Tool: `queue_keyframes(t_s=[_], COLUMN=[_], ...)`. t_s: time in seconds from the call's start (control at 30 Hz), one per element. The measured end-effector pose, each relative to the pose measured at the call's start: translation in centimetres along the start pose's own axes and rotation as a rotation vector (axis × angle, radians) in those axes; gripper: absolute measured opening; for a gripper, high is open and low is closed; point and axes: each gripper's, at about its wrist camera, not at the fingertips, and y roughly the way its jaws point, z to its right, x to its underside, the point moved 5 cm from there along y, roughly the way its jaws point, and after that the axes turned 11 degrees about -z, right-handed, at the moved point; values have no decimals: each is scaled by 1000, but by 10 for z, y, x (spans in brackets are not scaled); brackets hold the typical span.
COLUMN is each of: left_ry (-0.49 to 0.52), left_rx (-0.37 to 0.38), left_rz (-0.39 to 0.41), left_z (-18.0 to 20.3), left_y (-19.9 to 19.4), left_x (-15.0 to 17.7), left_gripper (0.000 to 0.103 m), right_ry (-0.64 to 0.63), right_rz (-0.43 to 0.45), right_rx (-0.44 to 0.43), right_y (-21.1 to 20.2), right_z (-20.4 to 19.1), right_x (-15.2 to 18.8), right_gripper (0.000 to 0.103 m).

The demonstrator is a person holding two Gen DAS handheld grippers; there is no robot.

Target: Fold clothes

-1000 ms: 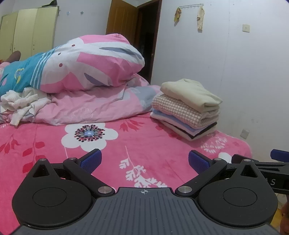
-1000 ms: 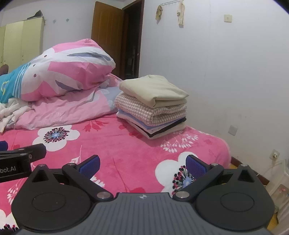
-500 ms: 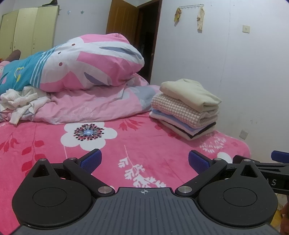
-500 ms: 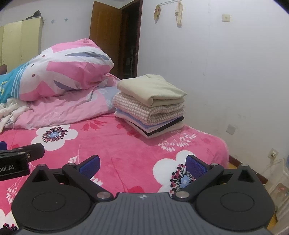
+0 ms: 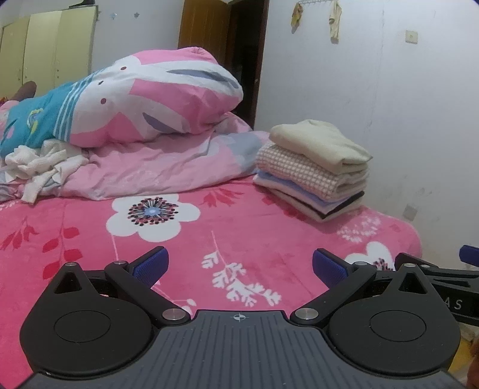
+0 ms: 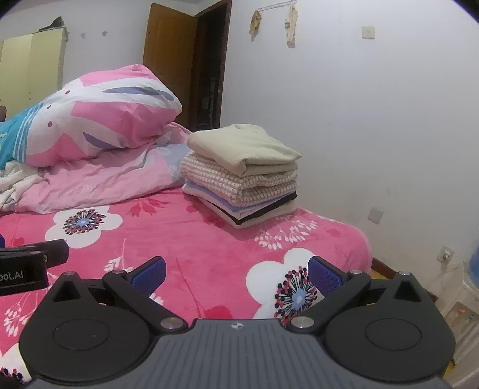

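Note:
A stack of folded clothes [image 5: 314, 172] [image 6: 242, 173], cream on top over pink check, lilac and black layers, sits at the bed's far right corner. A crumpled heap of white clothes [image 5: 42, 163] [image 6: 15, 182] lies at the far left, beside the duvet. My left gripper [image 5: 239, 266] hovers open and empty over the pink flowered blanket [image 5: 239, 233], well short of both. My right gripper [image 6: 236, 270] is likewise open and empty above the blanket [image 6: 194, 239], nearer the bed's right edge. The right gripper's body [image 5: 437, 278] shows at the right of the left wrist view.
A bulky pink and white duvet [image 5: 149, 119] [image 6: 104, 134] fills the back of the bed. The white wall [image 6: 374, 119] runs close along the bed's right side. A brown door [image 5: 203, 27] and pale wardrobe [image 5: 45, 51] stand behind. A plastic container [image 6: 455, 302] sits on the floor.
Both grippers have drifted slightly, so the stack sits a little further left in the right wrist view. The jaws have stayed open and nothing on the bed has moved.

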Motion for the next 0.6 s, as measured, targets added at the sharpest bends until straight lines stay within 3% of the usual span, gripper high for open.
queue_keyframes(t_s=[0.6], left_ry=[-15], left_rx=[-32], left_rz=[-42], left_z=[-2], left_y=[23], left_x=[-4], left_gripper=[103], right_ry=[5], right_rz=[-19], right_rx=[3], right_y=[24], right_z=[-2], right_x=[-7], right_gripper=[103])
